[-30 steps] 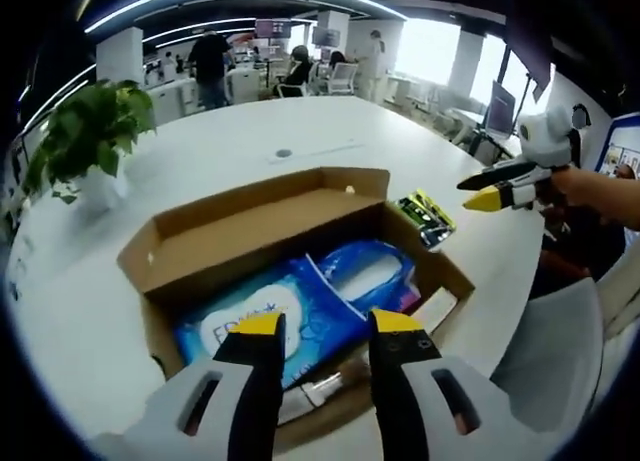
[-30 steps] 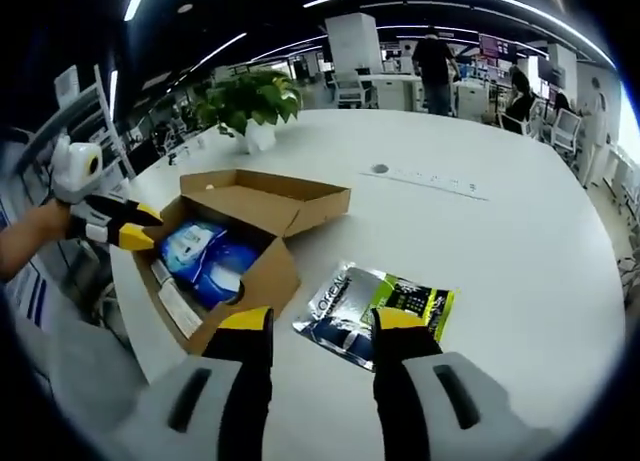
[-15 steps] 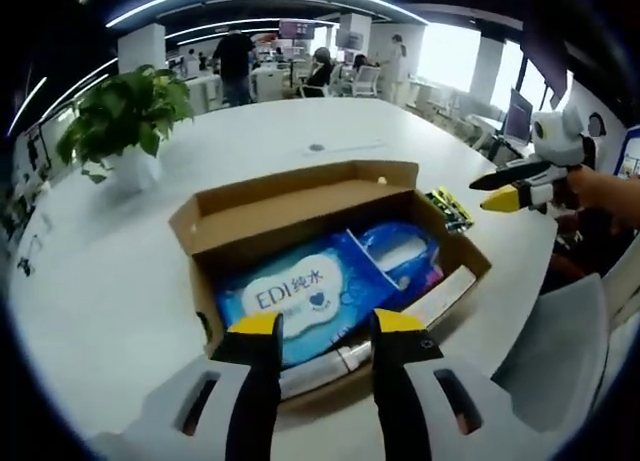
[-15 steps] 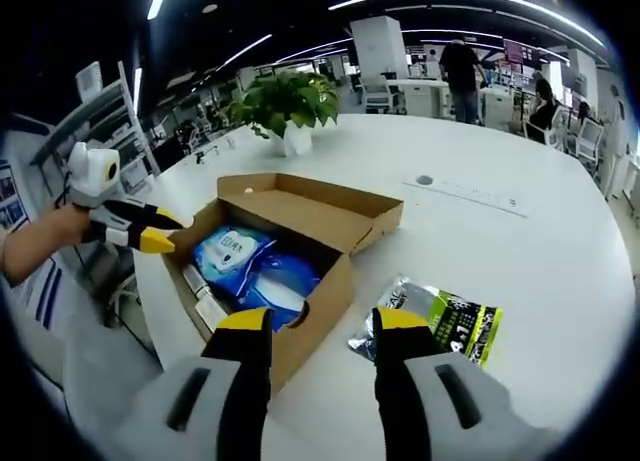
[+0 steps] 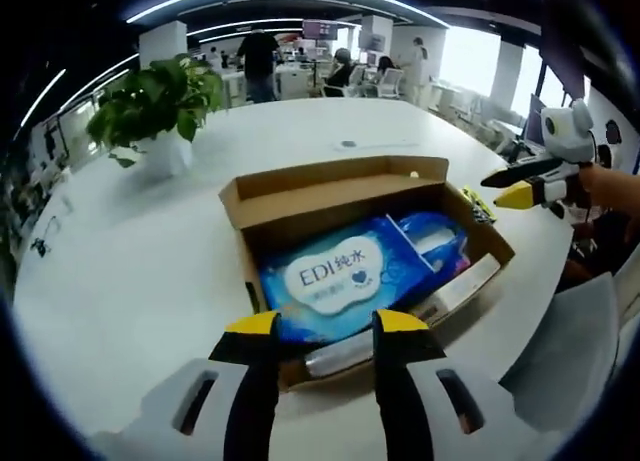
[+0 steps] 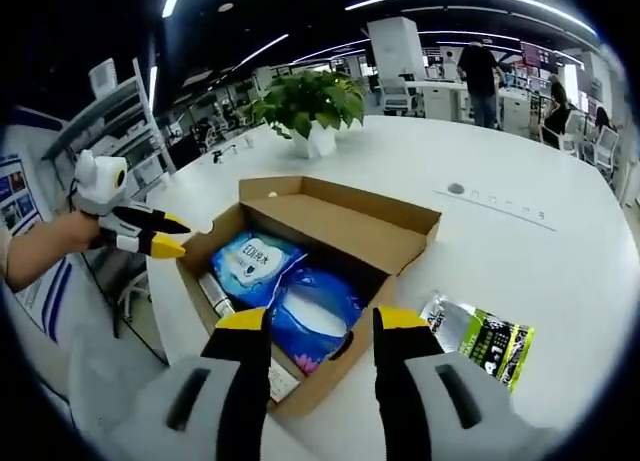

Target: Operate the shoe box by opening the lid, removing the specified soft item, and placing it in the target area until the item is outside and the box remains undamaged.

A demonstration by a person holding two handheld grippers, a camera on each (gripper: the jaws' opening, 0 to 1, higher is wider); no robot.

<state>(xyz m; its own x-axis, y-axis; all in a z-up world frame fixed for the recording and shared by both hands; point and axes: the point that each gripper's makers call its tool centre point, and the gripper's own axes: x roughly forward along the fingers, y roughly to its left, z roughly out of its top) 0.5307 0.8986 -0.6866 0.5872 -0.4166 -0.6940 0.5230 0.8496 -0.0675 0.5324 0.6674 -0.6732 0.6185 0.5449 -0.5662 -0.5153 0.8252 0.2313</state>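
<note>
An open cardboard shoe box (image 5: 330,196) (image 6: 345,221) rests on the round white table, lid folded back. Inside lie a blue wet-wipes pack (image 5: 335,279) (image 6: 250,266) printed "EDI", a second blue soft pack (image 5: 432,236) (image 6: 315,316), and a silvery tube (image 5: 345,353) at the box's near edge. My left gripper (image 5: 318,324) is open just in front of the box's near wall; it also enters the right gripper view at the left (image 6: 170,236). My right gripper (image 6: 312,319) is open over the box's corner, and appears at the right of the left gripper view (image 5: 512,186).
A green-and-black foil packet (image 6: 480,333) (image 5: 478,203) lies on the table beside the box. A potted plant (image 5: 160,106) (image 6: 310,106) stands farther back. People and desks are far behind. A grey chair (image 5: 560,361) sits at the table edge.
Both views have swung so the box sits more centred and nearer. In the right gripper view the foil packet has slid to the right of the jaws. Both grippers stay open.
</note>
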